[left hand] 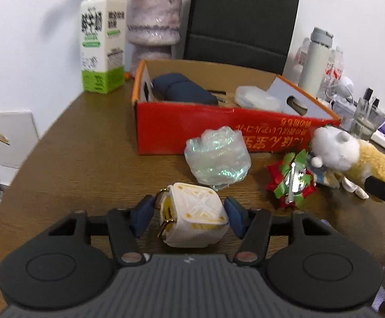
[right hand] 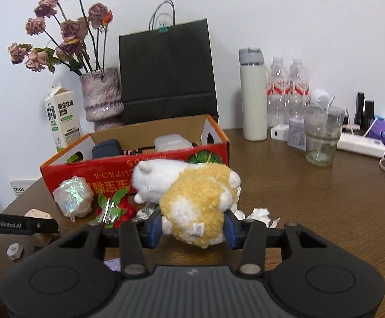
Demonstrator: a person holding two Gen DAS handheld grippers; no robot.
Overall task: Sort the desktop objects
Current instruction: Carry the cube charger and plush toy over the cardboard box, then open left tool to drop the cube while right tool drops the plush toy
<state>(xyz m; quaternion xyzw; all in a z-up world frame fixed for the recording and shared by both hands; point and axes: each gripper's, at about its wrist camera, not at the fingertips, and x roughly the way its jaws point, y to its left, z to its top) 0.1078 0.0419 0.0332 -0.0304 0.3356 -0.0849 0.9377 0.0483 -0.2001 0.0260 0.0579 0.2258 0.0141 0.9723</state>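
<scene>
A cream and yellow carved cube (left hand: 195, 212) with metal rings on one side sits tilted between the blue pads of my left gripper (left hand: 189, 214), which is shut on it. My right gripper (right hand: 193, 229) is shut on the yellow rump of a white and yellow plush toy (right hand: 192, 193), just in front of the red cardboard box (right hand: 107, 175). The plush (left hand: 351, 156) shows at the right of the left wrist view too. On the table before the box (left hand: 182, 129) lie an iridescent wrapped bundle (left hand: 217, 159) and a red and green bow (left hand: 291, 182).
The box holds a dark blue pouch (left hand: 184, 90) and a clear plastic case (left hand: 256, 96). Behind stand a milk carton (left hand: 102, 42), a vase (left hand: 152, 23), a black paper bag (right hand: 166, 74), a white bottle (right hand: 253, 98) and a glass (right hand: 322, 137). Crumpled paper (right hand: 258, 213) lies by the plush.
</scene>
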